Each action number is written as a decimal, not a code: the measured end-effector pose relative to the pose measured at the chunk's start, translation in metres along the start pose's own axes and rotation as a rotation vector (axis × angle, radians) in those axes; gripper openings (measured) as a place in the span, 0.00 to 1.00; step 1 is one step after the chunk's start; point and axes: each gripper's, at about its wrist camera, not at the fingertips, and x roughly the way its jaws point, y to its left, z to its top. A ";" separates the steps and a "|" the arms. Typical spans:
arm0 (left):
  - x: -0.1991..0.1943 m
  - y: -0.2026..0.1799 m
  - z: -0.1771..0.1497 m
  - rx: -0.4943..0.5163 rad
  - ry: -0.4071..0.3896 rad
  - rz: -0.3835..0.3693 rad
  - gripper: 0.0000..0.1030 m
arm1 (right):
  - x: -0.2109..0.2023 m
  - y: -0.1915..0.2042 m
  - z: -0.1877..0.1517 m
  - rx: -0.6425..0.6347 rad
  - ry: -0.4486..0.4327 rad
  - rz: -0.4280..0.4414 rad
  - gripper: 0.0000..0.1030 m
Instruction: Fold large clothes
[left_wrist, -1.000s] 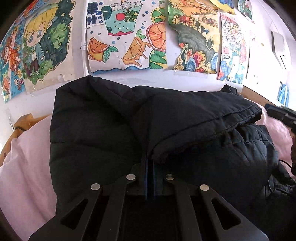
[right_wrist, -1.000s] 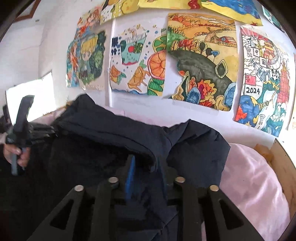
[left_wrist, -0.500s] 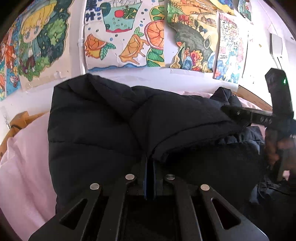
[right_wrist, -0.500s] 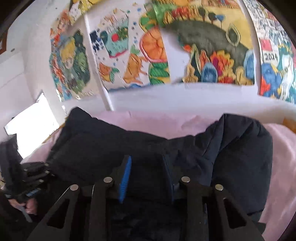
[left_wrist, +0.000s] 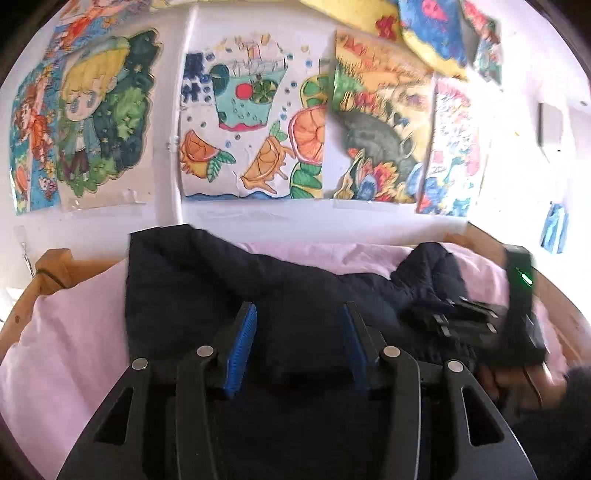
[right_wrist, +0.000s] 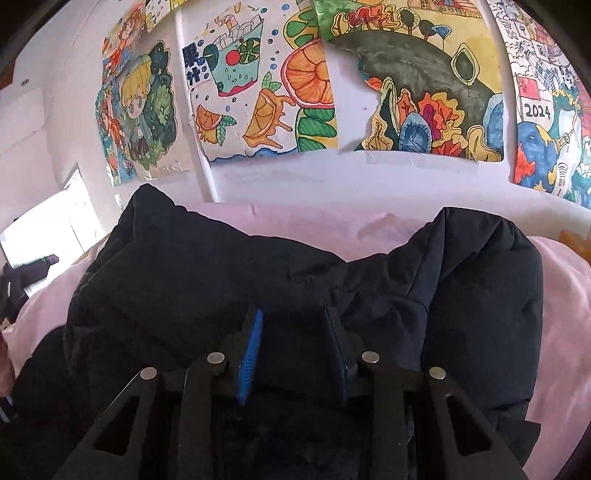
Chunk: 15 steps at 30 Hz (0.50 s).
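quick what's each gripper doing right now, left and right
Left gripper: open, jaws just opened, clear of the black puffer jacket.
Right gripper: shut on a jacket fold.

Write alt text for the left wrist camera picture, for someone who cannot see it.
A handheld left gripper with blue-padded fingers hangs open above a black padded jacket lying on a pink sheet; its jaws have just been opening and nothing is gripped. At right, blurred, is the right gripper. Colourful children's drawings cover the white wall behind.
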 end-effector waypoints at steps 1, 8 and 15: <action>0.014 -0.002 0.001 0.010 0.028 0.022 0.40 | -0.001 0.002 -0.001 -0.011 -0.002 -0.015 0.31; 0.078 0.010 -0.030 0.025 0.161 0.089 0.39 | 0.001 0.012 -0.008 -0.080 -0.014 -0.082 0.31; 0.101 0.015 -0.057 0.057 0.161 0.082 0.39 | 0.025 0.010 -0.032 -0.136 -0.035 -0.092 0.31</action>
